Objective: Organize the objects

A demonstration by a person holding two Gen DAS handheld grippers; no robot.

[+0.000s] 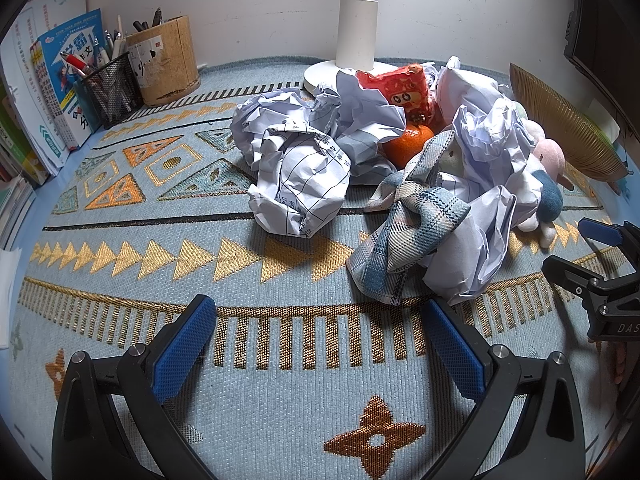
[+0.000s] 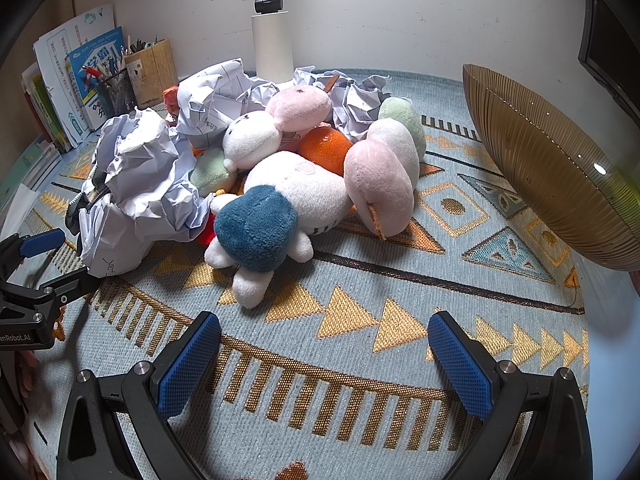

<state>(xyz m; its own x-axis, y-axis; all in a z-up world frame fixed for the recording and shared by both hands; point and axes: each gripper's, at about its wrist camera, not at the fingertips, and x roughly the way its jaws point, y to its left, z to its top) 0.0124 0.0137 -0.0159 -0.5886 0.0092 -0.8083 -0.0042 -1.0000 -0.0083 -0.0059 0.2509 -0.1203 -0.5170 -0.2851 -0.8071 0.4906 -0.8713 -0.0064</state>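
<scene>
"das" on right gripper (image 1: 600,256); "enrobot.ai" on left gripper (image 2: 28,264)

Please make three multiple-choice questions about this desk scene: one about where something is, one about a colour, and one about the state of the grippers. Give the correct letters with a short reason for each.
1. Where is the tangerine?
A. In the middle of the pile, among crumpled paper and plush toys
B. Inside the gold bowl
C. In the mesh pen holder

2. What colour is the trousers part of the plush toy nearest the right gripper?
A. Yellow
B. Dark blue
C. Black

3. What is the state of the left gripper and the right gripper?
A. Both shut on paper
B. Left open, right shut
C. Both open and empty

Answers:
1 A: it shows between the toys and the crumpled paper, apart from the gold bowl.
2 B: the toy's lower half is dark blue.
3 C: in each wrist view the blue pads stand wide apart over bare mat.
</scene>
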